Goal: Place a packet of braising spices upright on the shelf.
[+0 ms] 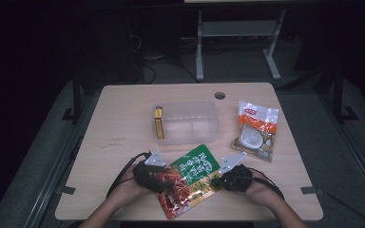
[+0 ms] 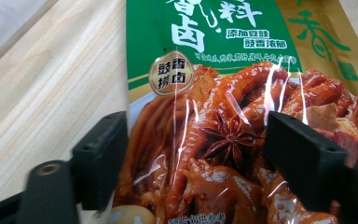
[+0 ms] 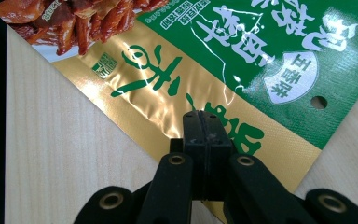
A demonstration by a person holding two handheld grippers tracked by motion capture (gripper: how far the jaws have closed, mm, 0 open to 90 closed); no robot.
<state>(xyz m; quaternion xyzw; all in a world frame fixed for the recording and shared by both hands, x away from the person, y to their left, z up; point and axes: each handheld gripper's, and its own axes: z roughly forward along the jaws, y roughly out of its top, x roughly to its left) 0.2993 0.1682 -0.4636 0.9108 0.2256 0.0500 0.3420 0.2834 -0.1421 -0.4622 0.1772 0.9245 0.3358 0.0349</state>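
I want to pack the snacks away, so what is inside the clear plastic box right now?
The clear plastic box holds a yellow packet standing against its left wall. The rest looks bare through the lid, though its cloudy plastic could hide something flat.

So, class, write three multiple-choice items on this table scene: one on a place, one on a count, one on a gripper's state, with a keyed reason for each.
1. Where does the green and gold pouch lie?
A. inside the clear tub
B. on the table's near edge, between the two grippers
C. on the floor

2. How many sealed food packets are on the table?
A. two
B. four
C. none

3. How do the right gripper's jaws stand?
A. wide apart
B. shut on the pouch's gold edge
C. hanging in the air

Key:
1 B, it lies between the hands.
2 A, the pouch and the white and orange packet.
3 B, the jaws meet on the gold strip.
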